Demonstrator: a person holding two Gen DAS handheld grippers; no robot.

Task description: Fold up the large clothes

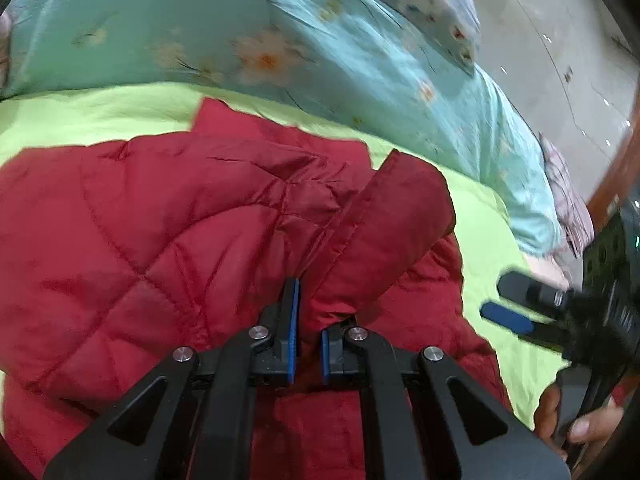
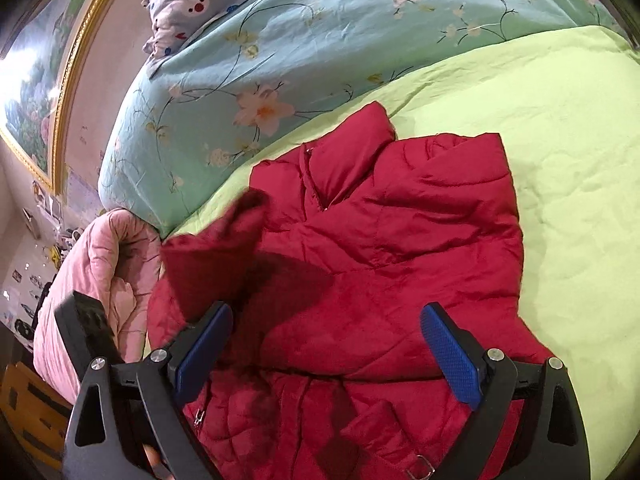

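A red quilted padded jacket (image 1: 160,232) lies on a lime green bed sheet (image 1: 100,112). My left gripper (image 1: 308,320) is shut on a raised fold of the jacket, the sleeve or hem flap (image 1: 384,232), which stands up between its blue pads. In the right wrist view the jacket (image 2: 400,240) spreads across the sheet (image 2: 560,160), with the lifted flap (image 2: 216,252) at the left. My right gripper (image 2: 328,344) is open, hovering above the jacket and holding nothing. It also shows in the left wrist view (image 1: 516,304) at the right.
A folded turquoise floral quilt (image 2: 260,60) lies along the far side of the bed, with a cartoon-print pillow (image 2: 192,4) on it. A pink blanket (image 2: 100,272) sits at the bed's left end. A framed picture (image 2: 44,92) hangs on the wall.
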